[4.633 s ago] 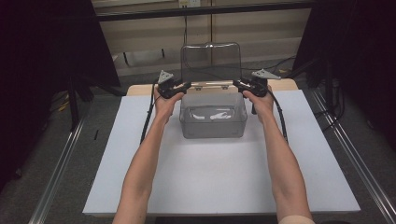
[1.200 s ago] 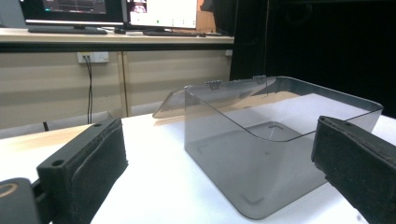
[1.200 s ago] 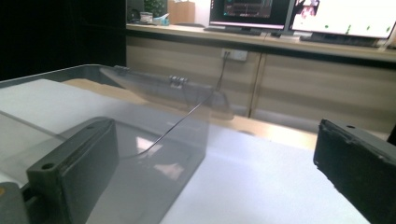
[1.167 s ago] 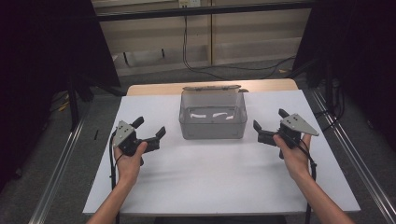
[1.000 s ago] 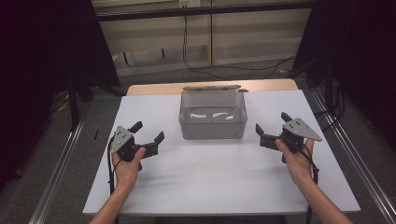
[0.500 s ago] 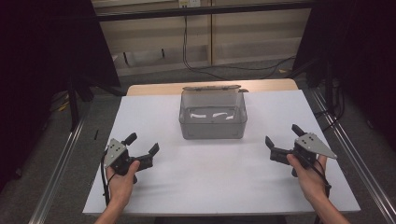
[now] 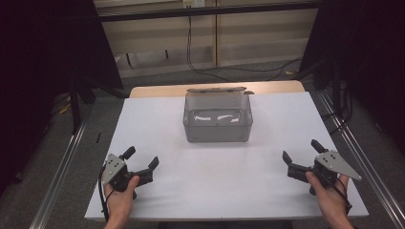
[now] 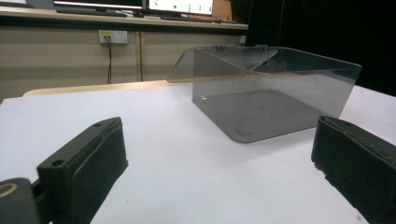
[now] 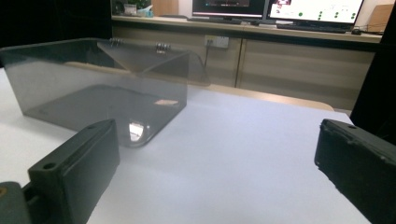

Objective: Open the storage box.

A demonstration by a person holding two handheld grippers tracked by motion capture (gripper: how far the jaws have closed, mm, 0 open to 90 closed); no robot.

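High view first: we hold the left gripper (image 7: pixel 142 160) near the front left corner of the white table (image 7: pixel 239 191) and the right gripper (image 7: pixel 301 155) near the front right corner, both well apart from the clear plastic box (image 7: pixel 217 125) that sits toward the far middle of the table. Its lid (image 7: pixel 217 89) lies flat behind the back wall on its hinges, so the box stands open (a few pale glints show on its floor, too small for us to name).

Left gripper view shows our two black jaws spread wide with nothing between them, the box beyond and a little to the right. Right gripper view gives the same story: jaws wide apart, empty, the box off to the left.

We judge that the lid work is done and our hands are parked at rest. If more is wanted, both grippers must travel forward to the box, and the thin clear walls call for a gentle, square approach so the box does not slide.
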